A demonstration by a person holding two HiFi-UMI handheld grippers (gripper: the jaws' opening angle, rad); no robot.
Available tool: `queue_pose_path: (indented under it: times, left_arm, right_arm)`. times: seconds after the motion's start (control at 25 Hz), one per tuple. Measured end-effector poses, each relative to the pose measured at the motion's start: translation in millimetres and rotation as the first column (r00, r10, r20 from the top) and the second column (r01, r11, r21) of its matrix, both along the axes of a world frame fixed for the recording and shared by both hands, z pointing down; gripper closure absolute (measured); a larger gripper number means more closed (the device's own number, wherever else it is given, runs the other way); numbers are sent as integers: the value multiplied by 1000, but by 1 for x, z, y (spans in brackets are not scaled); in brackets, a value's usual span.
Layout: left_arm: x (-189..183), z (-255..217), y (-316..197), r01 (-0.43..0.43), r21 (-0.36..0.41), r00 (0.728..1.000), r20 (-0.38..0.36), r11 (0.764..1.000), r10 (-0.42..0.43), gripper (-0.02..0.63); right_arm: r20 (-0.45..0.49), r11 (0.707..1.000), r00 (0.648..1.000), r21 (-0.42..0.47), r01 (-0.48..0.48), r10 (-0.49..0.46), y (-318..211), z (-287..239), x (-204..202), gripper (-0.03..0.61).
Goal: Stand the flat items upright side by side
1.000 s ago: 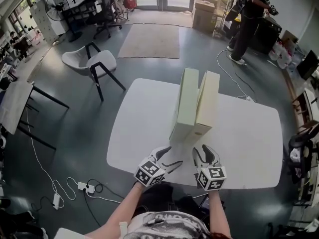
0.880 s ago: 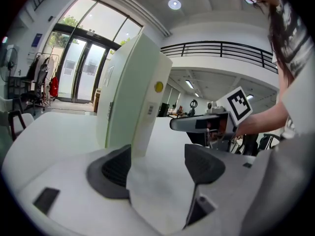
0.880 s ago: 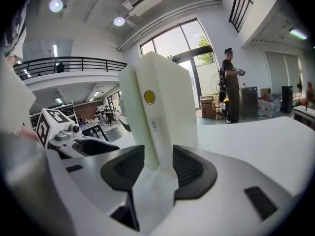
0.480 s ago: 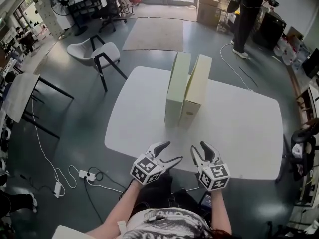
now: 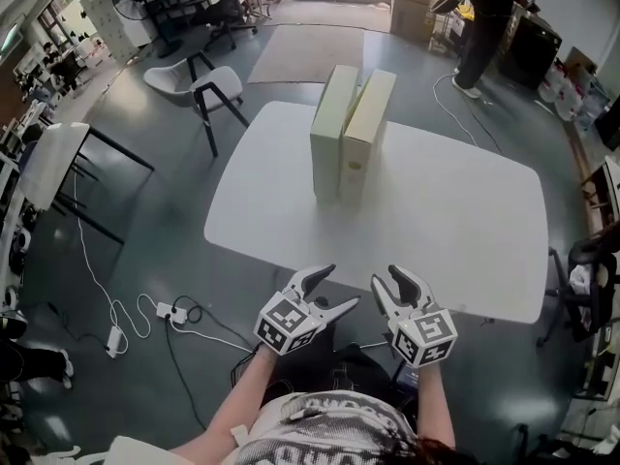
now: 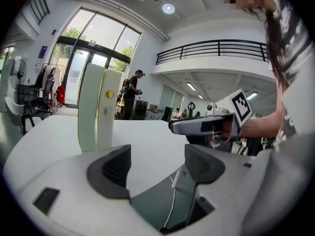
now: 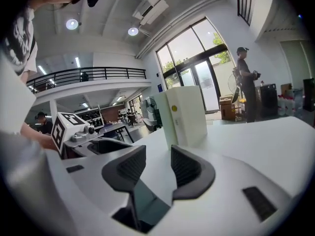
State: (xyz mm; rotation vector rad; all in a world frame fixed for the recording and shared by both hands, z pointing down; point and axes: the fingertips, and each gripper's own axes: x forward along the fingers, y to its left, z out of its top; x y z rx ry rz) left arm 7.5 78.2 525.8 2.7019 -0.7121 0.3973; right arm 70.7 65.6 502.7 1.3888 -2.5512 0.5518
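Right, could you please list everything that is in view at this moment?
pale green flat box: one, pale green, upright mid-table, left of pair
cream flat box: one, cream, upright close at its right
white rounded table: one, white, under both boxes
white shell chair with black legs: one, white, floor beyond table
beige rug: one, beige, floor farther back
standing person in dark clothes: one, dark, far right
left gripper: one, white-grey, near table edge, open, empty
right gripper: one, white-grey, beside it, jaws just closing slightly, nothing between
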Motion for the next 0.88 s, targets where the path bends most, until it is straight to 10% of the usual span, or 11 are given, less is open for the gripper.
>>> queue_pose_path:
  times: [0.88]
  left_arm:
    - [11,-36,63,59,84,998,-19,995,-58,572]
  right_arm:
    - [28,995,997,69,71,-73,71,-23,6,594]
